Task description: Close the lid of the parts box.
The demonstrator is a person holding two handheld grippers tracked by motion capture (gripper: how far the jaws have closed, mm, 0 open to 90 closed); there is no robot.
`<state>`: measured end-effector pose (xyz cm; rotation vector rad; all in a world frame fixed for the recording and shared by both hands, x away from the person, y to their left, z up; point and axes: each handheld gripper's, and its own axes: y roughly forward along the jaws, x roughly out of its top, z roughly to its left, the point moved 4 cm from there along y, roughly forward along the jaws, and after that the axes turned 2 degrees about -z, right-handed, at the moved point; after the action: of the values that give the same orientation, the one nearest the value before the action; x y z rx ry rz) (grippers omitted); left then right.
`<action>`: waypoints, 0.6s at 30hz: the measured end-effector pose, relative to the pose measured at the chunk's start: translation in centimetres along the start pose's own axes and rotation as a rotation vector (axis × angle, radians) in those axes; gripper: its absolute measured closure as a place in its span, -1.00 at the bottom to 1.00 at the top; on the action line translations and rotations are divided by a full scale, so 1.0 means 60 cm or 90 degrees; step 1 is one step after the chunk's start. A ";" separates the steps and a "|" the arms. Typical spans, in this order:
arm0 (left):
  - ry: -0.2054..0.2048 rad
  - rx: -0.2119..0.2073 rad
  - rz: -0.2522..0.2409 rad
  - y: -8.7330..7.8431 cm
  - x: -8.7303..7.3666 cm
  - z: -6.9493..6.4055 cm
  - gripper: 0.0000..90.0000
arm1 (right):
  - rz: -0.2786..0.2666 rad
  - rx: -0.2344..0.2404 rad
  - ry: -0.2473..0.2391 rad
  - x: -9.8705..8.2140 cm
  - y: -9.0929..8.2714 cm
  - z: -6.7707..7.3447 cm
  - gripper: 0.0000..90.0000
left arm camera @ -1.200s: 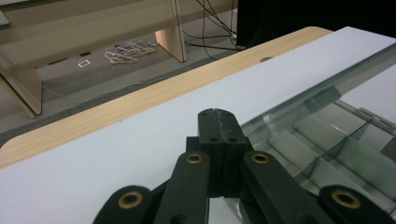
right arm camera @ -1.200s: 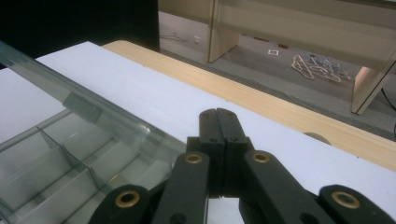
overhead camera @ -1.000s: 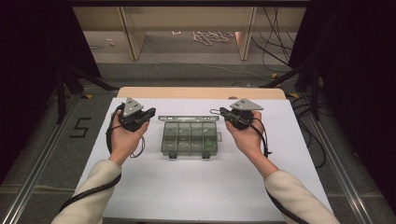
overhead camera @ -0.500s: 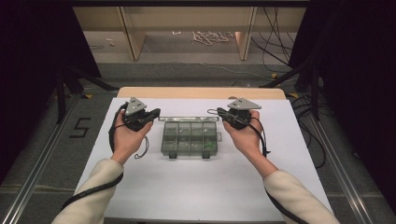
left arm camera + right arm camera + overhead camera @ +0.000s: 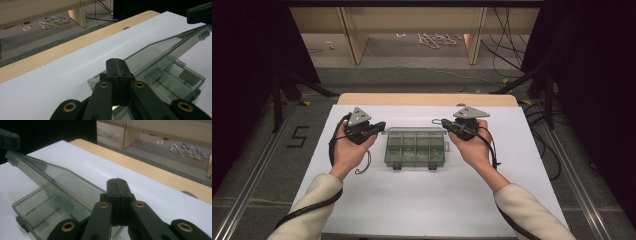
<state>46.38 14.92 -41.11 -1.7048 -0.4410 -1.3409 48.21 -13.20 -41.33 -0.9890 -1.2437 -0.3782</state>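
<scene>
A clear box is seen in the middle of the white counter. Its lid is lifted up at a slant. The left claw is held at the lid's left end, and the right claw at its right end. Both claws are clenched tight, with nothing between the jaws. Something small and green is seen inside the box.

a dark "5" is marked on the grey floor left of the table.
</scene>
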 end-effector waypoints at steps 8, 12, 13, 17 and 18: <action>0.000 -0.009 0.014 0.000 -0.012 -0.007 1.00 | 0.019 0.020 0.004 -0.012 0.001 0.009 1.00; 0.011 -0.010 0.032 0.000 -0.021 -0.010 1.00 | 0.041 0.032 0.010 -0.021 0.002 0.014 1.00; 0.005 -0.011 0.031 0.001 -0.024 -0.012 1.00 | 0.042 0.033 0.010 -0.024 0.003 0.015 1.00; 0.011 -0.019 0.045 0.000 -0.034 -0.016 1.00 | 0.056 0.041 0.012 -0.033 0.003 0.019 1.00; 0.000 -0.017 0.043 0.001 -0.037 -0.019 1.00 | 0.061 0.043 0.008 -0.036 0.002 0.020 1.00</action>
<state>45.00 14.49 -43.12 -1.7263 -0.3645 -1.3030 46.87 -12.73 -43.36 -0.9823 -1.1849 -0.2654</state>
